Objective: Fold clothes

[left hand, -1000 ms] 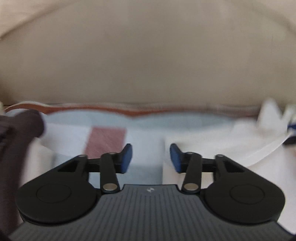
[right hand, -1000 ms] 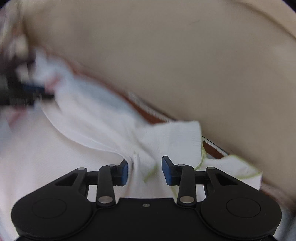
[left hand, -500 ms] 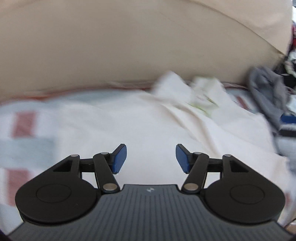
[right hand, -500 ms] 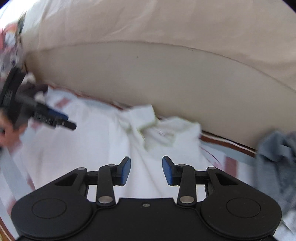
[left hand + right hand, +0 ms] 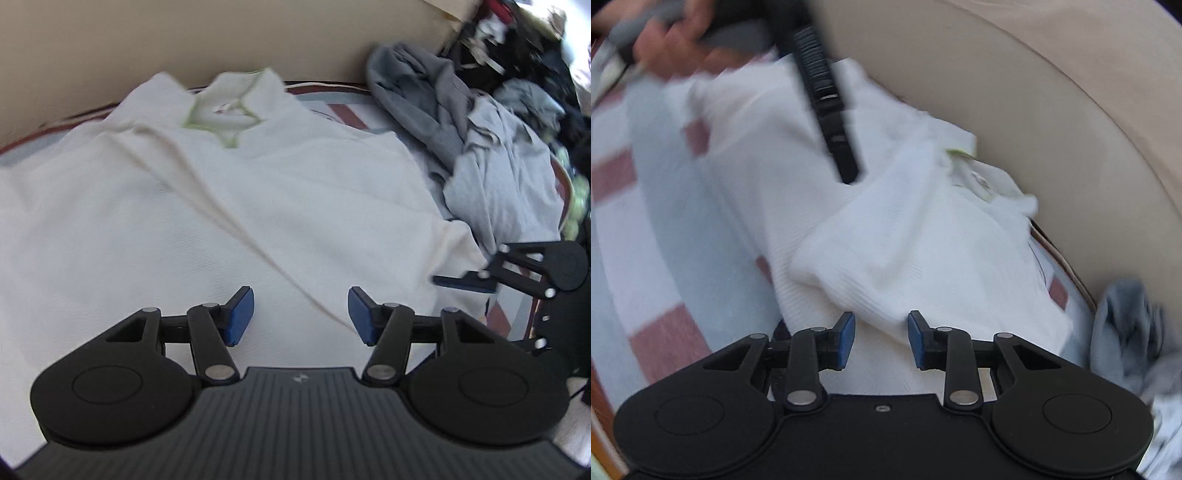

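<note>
Striped bedcover [image 5: 665, 236]; ribbed white shirt [image 5: 221, 206] (green-edged collar); both tools [image 5: 301, 314] [image 5: 881, 339] agape, empty.

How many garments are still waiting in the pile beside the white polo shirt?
2 at least: a dark grey garment by the backrest and a light grey one nearer the right gripper. More may be hidden underneath.

We saw soft, even daylight with faint shadows and no glare. Fisheye bending curved every edge. Beyond the right tool [image 5: 881, 339], the hand [image 5: 670, 48] and left tool [image 5: 827, 92] were smeared by motion blur.
</note>
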A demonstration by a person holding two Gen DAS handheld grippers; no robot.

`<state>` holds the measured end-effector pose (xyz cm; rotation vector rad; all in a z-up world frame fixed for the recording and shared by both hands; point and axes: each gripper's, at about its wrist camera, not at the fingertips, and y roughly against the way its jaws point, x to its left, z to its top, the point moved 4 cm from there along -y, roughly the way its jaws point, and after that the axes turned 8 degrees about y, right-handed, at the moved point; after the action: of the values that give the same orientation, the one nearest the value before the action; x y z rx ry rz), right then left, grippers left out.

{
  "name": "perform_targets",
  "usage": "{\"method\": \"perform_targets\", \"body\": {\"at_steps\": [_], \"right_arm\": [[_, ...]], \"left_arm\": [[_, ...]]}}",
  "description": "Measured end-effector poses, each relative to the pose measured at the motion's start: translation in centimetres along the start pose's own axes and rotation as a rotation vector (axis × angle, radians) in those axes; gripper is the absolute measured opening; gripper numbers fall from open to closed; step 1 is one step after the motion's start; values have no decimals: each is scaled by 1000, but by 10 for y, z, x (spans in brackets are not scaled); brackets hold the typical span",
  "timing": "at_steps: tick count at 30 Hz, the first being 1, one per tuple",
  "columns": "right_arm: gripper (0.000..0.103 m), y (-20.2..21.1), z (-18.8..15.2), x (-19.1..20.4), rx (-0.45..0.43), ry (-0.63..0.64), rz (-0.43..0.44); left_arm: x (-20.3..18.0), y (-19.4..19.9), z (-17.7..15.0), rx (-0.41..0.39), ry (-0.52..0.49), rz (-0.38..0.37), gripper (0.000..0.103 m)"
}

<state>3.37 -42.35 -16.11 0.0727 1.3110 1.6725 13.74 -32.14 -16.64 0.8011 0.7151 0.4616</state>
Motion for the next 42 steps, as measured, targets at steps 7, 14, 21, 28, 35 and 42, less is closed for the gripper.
{"method": "perform_targets", "body": {"at_steps": [7, 14, 21, 28, 35, 42], "right_arm": [[24, -11, 11, 9, -65, 100, -14], [3, -22, 17, -96, -168, -344, 43], [3, -69, -18, -197, -54, -731, -57], [19, -119, -61, -256, 142, -1032, -146], [45, -46, -71, -180, 37, -1108, -99], [48, 39, -110, -82, 43, -1174, -65]], "left_arm": [[-4, -10, 0, 18, -32, 12, 55], [16, 2, 12, -62, -30, 114, 55], [60, 18, 18, -104, 85, 195, 56], [107, 31, 6, -108, 162, 290, 57], [132, 76, -16, -132, 197, 404, 58], [155, 118, -73, -21, 349, 481, 58]]}}
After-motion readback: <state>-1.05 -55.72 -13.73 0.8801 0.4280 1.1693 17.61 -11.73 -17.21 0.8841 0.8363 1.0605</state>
